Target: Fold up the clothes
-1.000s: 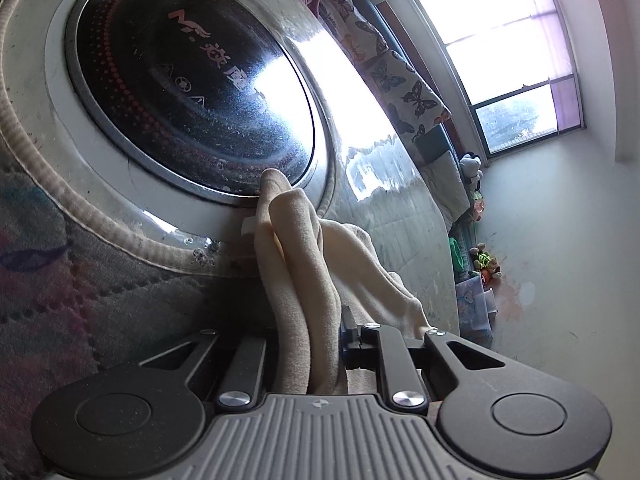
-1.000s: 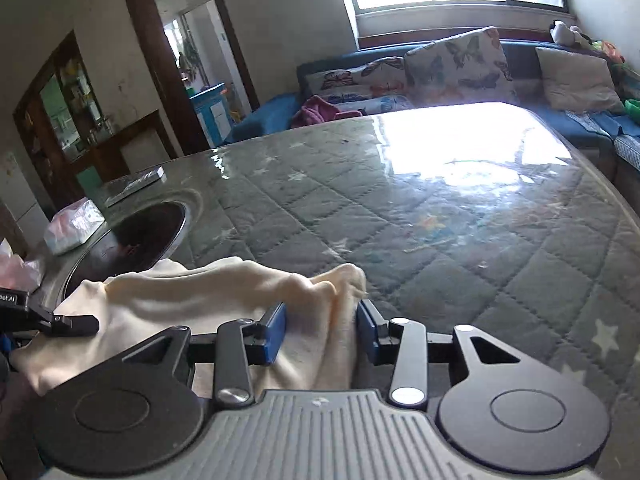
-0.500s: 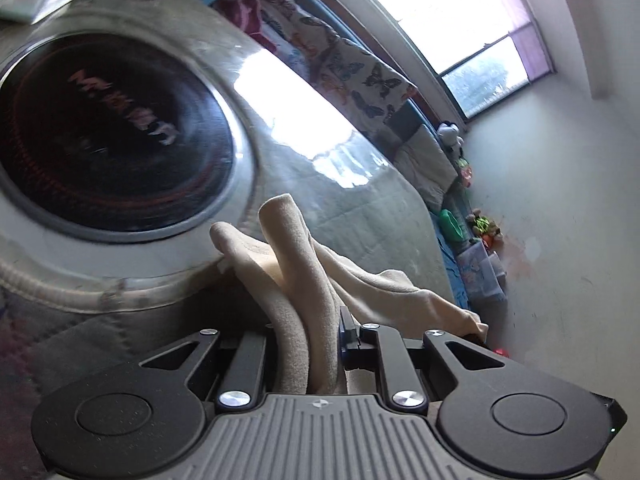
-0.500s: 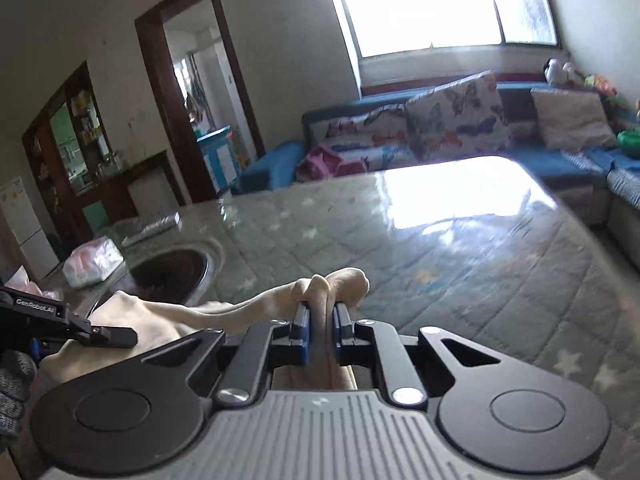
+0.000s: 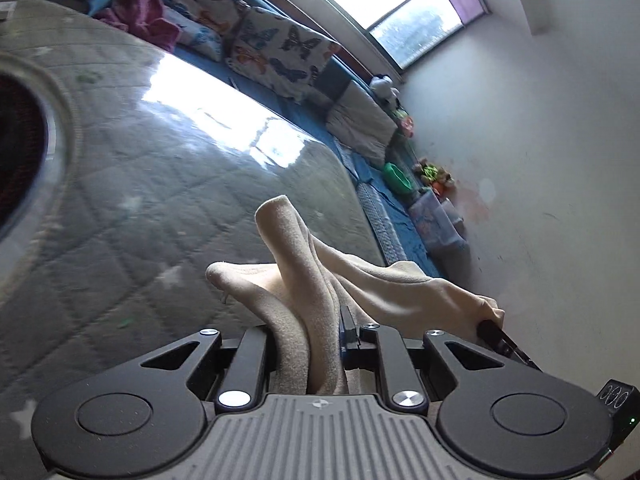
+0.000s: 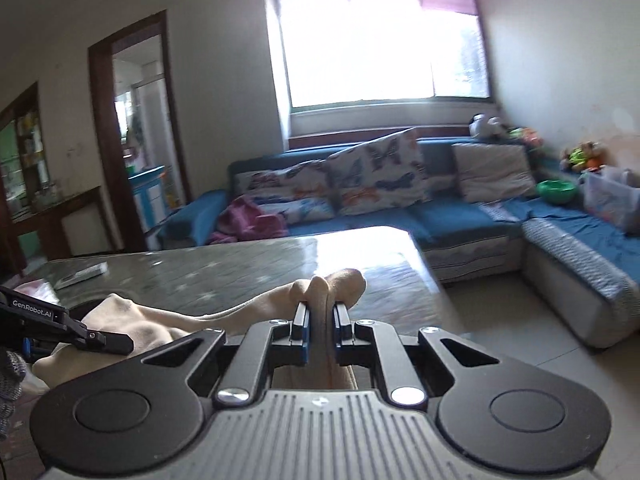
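A: We note the left hand-held gripper (image 5: 310, 344) clamped on the cream garment (image 5: 304, 280), and the right hand-held gripper (image 6: 320, 324) pinching its other end, cloth slung between them above the desk (image 6: 224, 272).

B: Containers?

A: A green bowl (image 6: 557, 191) at two o'clock, contents unclear. The desk edge lies at three o'clock, open floor (image 6: 520, 320) beyond.

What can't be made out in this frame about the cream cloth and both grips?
- Cream fleece cloth: its lower part and garment type, hidden behind the gripper bodies in both wrist views.
- Left gripper: its left fingertip, buried under the cloth folds, left wrist view.
- Right gripper: how much fabric sits between the pads, covered by the bunched cloth, right wrist view.
- Flat object on the quilted table: too small and blurred to identify.
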`<state>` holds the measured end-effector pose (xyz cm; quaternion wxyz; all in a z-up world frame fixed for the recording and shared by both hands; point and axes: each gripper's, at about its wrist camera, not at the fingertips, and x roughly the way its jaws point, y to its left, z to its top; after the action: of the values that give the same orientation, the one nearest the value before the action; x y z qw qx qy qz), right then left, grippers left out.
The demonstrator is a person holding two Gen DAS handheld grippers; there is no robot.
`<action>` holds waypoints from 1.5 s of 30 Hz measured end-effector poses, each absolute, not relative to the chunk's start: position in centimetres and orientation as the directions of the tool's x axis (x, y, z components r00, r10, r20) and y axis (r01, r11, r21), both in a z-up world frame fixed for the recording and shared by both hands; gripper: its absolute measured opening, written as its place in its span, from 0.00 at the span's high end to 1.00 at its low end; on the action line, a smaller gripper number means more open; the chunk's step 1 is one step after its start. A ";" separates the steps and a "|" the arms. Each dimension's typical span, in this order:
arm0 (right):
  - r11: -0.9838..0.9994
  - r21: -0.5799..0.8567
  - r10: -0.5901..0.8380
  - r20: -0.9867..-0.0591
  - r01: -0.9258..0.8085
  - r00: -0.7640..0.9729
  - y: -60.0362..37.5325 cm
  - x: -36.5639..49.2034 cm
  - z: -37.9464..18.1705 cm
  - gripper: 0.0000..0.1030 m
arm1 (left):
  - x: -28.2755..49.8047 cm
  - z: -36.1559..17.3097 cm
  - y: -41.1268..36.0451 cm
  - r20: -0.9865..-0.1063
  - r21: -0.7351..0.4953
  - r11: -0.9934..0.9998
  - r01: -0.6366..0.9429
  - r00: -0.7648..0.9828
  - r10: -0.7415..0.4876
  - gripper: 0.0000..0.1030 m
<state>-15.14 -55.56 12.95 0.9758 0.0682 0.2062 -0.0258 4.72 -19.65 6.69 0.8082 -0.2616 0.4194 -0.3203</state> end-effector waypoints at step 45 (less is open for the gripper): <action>0.968 0.078 -0.153 -0.566 0.238 0.810 -62.3 -12.7 4.5 0.90 | 4.4 2.4 -29.2 -0.725 -0.460 0.794 0.398 0.348 -0.595 0.84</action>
<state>-12.66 -62.29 4.47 0.9485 0.0728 0.2905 -0.1030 4.35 -29.19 2.38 0.8148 -0.1020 0.4828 -0.3045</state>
